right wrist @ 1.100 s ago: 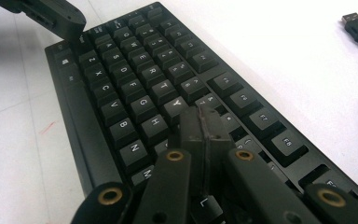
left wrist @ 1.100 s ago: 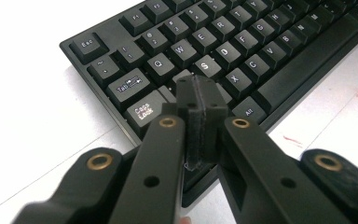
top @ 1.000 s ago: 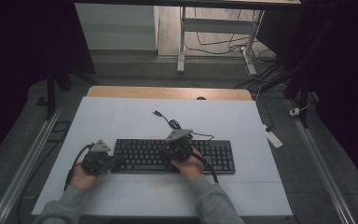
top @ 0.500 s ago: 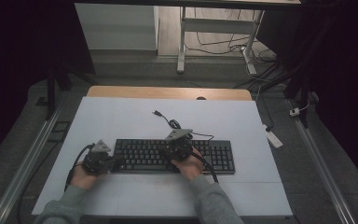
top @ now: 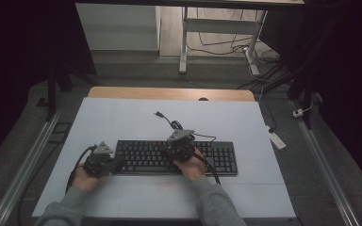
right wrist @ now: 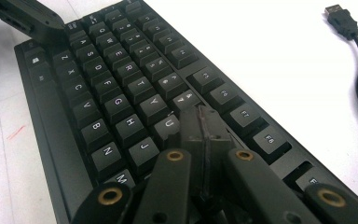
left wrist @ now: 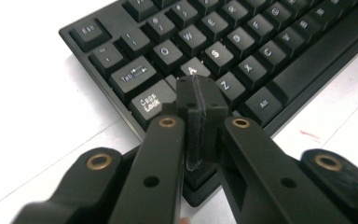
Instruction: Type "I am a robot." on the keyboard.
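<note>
Working across from the left, I had the left gripper (top: 111, 162) parked at the keyboard's (top: 179, 157) nine o'clock end, its jaws clenched pad to pad on nothing. In the left gripper view the closed tip (left wrist: 199, 100) sat over the A and Caps Lock keys (left wrist: 151, 101), pointing toward one o'clock along the key rows. The keyboard lay flat on the white table (top: 122, 122), near my edge, its long axis running from nine o'clock to three o'clock, so every key I might want lay along that line. The right gripper (top: 179, 148) stood over the middle of the board, jaws likewise clenched and empty; in the right gripper view its tip (right wrist: 200, 126) hovered around the U and 7 keys (right wrist: 168, 122), though I could not tell whether it pressed any cap. I judged each hand nearest to its own half: the left for the letter columns at nine o'clock, the right for the centre and everything toward three o'clock. Beyond the right gripper, at about twelve o'clock, the keyboard's cable (top: 176, 126) coiled on the table and ran up to its loose USB plug (top: 158, 114). It lay behind the board, well apart from the keys, so I reckoned nothing stood in the way of either tip.
</note>
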{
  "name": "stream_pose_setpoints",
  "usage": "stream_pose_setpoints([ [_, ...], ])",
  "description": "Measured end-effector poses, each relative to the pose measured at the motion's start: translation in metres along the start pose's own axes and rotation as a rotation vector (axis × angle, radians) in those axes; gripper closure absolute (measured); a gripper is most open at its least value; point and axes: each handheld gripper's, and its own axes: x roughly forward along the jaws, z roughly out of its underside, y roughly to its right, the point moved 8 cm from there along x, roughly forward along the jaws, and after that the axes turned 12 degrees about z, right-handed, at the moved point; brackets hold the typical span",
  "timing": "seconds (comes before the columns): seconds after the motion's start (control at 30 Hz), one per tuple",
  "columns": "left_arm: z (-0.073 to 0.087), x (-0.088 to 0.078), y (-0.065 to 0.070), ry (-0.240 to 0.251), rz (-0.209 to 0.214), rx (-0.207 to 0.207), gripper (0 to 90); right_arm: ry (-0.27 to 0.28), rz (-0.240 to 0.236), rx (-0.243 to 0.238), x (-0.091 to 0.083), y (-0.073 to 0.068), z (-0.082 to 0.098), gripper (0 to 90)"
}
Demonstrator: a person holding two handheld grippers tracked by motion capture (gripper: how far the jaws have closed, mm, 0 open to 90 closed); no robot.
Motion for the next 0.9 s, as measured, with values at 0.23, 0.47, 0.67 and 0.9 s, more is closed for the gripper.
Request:
stream_pose_setpoints([
  [0.23, 0.0, 0.0, 0.0, 0.0, 0.0, 0.0, 88.9, -0.019, 0.015, -0.033, 0.002, -0.001, 0.002, 89.7],
  [0.47, -0.006, -0.009, 0.005, 0.05, 0.016, 0.003, 88.5, 0.036, 0.003, -0.009, -0.007, 0.0, -0.005, 89.7],
  [0.67, -0.009, -0.012, 0.005, 0.071, 0.019, 0.002, 87.2, 0.056, -0.005, -0.004, -0.013, 0.002, -0.006, 89.5],
  [0.9, -0.011, -0.015, 0.004, 0.095, 0.016, -0.008, 76.7, 0.077, -0.006, 0.011, -0.026, 0.005, -0.007, 72.7],
])
